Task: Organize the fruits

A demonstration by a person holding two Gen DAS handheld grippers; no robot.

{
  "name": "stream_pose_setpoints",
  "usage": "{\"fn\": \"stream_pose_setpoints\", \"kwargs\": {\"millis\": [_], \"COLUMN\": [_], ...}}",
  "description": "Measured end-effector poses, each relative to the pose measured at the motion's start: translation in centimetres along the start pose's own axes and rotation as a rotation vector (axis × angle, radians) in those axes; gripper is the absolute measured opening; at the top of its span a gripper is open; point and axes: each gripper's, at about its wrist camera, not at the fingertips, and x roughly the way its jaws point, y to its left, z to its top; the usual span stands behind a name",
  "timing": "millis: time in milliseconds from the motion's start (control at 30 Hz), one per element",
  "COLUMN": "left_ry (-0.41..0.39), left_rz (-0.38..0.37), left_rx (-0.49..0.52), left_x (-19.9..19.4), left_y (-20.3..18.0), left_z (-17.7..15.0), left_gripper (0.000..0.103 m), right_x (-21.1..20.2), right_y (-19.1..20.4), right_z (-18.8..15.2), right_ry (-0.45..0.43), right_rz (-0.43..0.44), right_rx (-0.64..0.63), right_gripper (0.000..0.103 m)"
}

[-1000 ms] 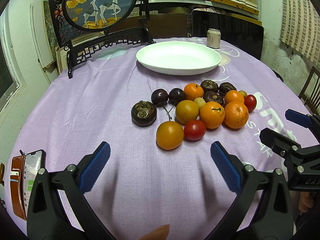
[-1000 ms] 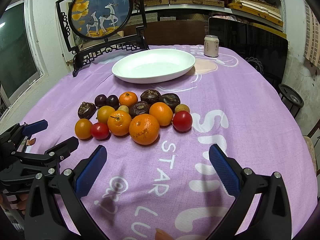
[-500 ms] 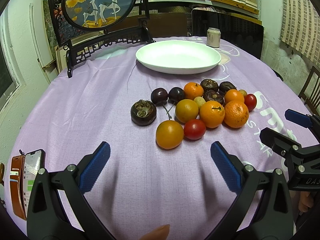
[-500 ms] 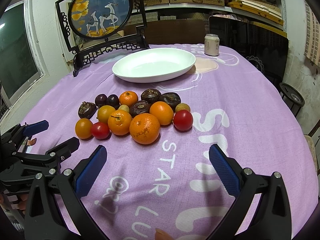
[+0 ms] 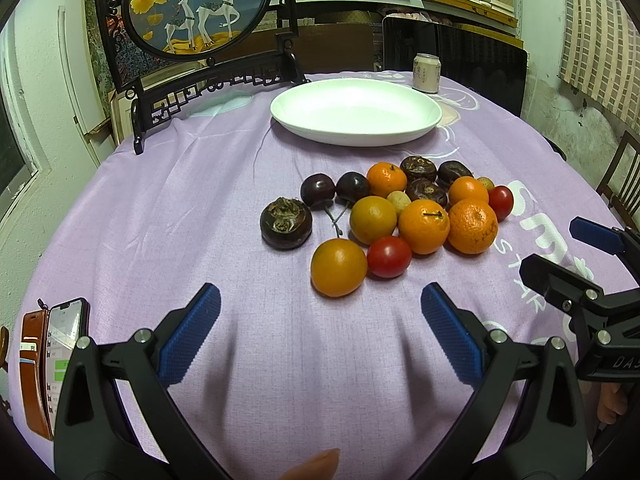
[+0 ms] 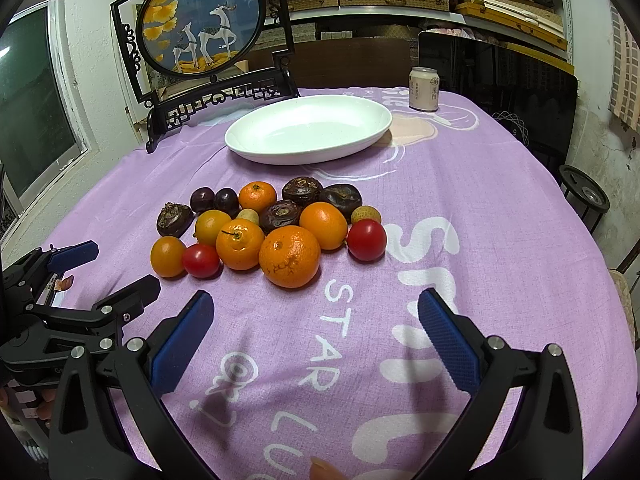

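Observation:
A cluster of fruit lies on the purple tablecloth: oranges, red tomatoes, dark plums and dark brown fruits. An empty white oval plate stands behind them. My left gripper is open and empty, just short of the nearest orange fruit. My right gripper is open and empty, just short of the big orange. Each gripper shows at the edge of the other's view.
A drink can stands behind the plate at the right. A framed deer picture on a black stand stands at the back left. A phone in a brown case lies at the table's left edge.
Both views have shifted very slightly toward the fruit. Both grippers stay open and empty, and no fruit has moved.

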Motion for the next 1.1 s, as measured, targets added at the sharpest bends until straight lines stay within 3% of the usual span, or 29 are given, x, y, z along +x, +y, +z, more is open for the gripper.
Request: {"fn": "stream_pose_setpoints", "kwargs": {"millis": [300, 500, 633, 867, 1100], "left_ry": [0.020, 0.133, 0.223, 0.227, 0.223], "left_rz": [-0.008, -0.044, -0.082, -0.073, -0.094], "left_rx": [0.003, 0.000, -0.034, -0.004, 0.023], "left_x": [0.3, 2.3, 3.7, 3.1, 3.9], "left_y": [-0.3, 0.5, 1.6, 1.4, 1.3], "left_z": [-0.6, -1.0, -1.7, -1.9, -0.9], "left_gripper": [0.101, 0.101, 0.101, 0.101, 0.101], "right_x": [0.2, 2.5, 2.7, 2.9, 2.9], "right_y": [-0.2, -0.5, -1.3, -1.8, -2.2], "right_z": [-0.1, -0.9, -1.6, -2.5, -2.6], "right_ry": [0.010, 0.133, 0.207, 0.249, 0.263], "right_rz": [0.001, 0.033, 0.008, -0.023, 0.009], "right_rx": [-0.001, 0.007, -0.018, -0.101, -0.159], "right_gripper": [0.102, 0.102, 0.102, 0.102, 0.102]}}
